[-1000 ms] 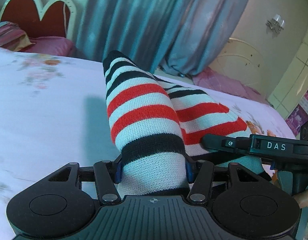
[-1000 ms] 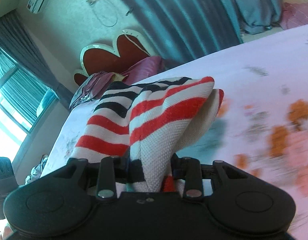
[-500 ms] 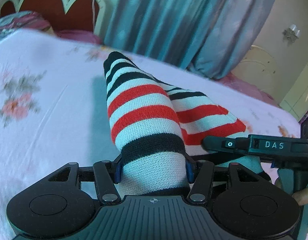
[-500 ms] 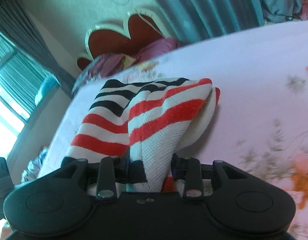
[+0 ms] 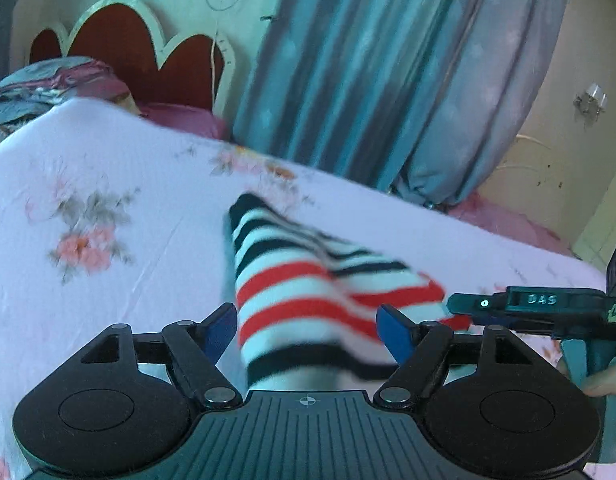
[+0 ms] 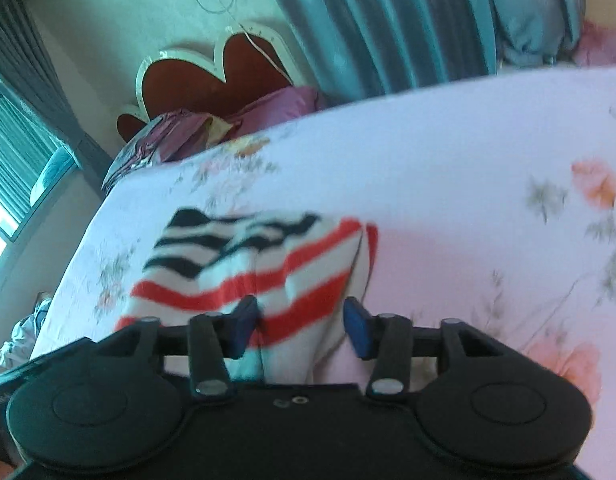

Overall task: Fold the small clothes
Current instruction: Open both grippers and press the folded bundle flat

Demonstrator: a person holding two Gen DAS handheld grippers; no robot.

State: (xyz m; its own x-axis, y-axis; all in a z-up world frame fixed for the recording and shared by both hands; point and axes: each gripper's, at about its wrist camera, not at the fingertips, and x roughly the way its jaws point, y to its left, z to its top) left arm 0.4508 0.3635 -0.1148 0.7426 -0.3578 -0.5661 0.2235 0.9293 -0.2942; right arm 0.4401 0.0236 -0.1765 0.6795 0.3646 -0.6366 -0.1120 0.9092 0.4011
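Observation:
A knitted garment [image 5: 308,280] with white, red and black stripes lies folded over on the flowered bed sheet [image 5: 108,300]. My left gripper [image 5: 308,332] straddles its near end. The jaws are opening and the blue pads [image 5: 220,332] stand clear of the cloth on both sides. In the right wrist view the same garment [image 6: 244,264] sags low over the sheet, and my right gripper [image 6: 302,326] is shut on its near edge. The right gripper [image 5: 455,306] also shows from the side in the left wrist view, at the garment's right corner.
The bed sheet [image 6: 447,200] stretches ahead and to both sides. A red scalloped headboard [image 5: 120,40] and pillows [image 5: 52,80] stand at the far end, with blue curtains [image 5: 367,60] behind. A window [image 6: 12,160] is on the left. A hand [image 5: 603,380] holds the right gripper's handle.
The left jaws have spread off the garment. The cloth, held up before, has dropped toward the sheet. Both grippers moved on across the bed; the right one keeps its hold.

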